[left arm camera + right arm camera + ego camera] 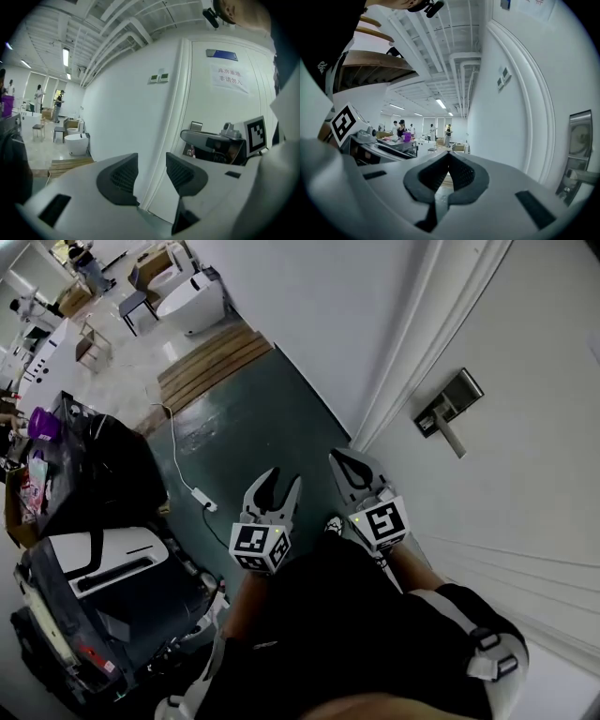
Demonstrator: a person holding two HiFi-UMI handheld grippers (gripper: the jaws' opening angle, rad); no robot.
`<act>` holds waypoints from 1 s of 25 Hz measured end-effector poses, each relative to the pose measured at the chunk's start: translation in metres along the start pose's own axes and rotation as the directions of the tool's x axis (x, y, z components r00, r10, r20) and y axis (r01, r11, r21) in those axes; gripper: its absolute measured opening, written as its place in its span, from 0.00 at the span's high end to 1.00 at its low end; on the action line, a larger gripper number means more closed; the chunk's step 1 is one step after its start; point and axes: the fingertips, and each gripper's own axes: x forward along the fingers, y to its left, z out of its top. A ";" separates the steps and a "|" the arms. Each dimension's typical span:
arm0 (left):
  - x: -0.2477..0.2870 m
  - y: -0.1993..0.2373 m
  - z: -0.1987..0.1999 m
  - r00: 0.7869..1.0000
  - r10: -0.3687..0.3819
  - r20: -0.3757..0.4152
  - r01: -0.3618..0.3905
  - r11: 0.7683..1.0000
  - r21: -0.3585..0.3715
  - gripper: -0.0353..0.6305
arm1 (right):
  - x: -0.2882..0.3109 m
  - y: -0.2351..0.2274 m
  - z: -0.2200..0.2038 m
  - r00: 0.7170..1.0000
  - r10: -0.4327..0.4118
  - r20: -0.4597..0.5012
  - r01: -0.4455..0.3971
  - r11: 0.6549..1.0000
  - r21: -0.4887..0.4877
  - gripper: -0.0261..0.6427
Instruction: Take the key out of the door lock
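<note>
The door lock [448,409] is a grey metal plate with a lever handle on the white door [525,474] at the right of the head view. I cannot make out a key in it. My left gripper [278,486] hangs low over the dark floor, left of the door, jaws apart and empty. My right gripper [349,465] sits beside it, nearer the door frame and below the lock, fingertips touching with nothing between them. In the right gripper view the lock plate [581,140] and handle [581,177] show at the right edge, past the gripper [449,157]. In the left gripper view the left gripper [151,173] faces the door frame.
A black cart with bags [94,474] stands at the left. A white cable and power strip [192,488] lie on the dark green floor. Behind are wooden planks [211,362] and a white bathtub [187,301]. People stand far off in the hall [431,131].
</note>
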 end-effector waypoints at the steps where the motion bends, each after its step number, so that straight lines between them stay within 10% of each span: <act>1: 0.015 -0.001 0.001 1.000 -0.020 -0.011 0.020 1.000 0.004 0.68 | 0.001 -0.014 -0.002 1.000 -0.024 -0.002 0.024 1.000 0.002 0.95; 14: 0.150 -0.055 0.007 0.933 -0.326 -0.154 0.331 0.944 0.006 0.68 | -0.030 -0.136 -0.026 0.928 -0.354 -0.115 0.361 0.932 0.038 0.95; 25: 0.250 -0.116 0.003 0.679 -0.677 -0.283 0.705 0.709 -0.006 0.68 | -0.068 -0.198 -0.048 0.696 -0.688 -0.204 0.712 0.699 0.070 0.95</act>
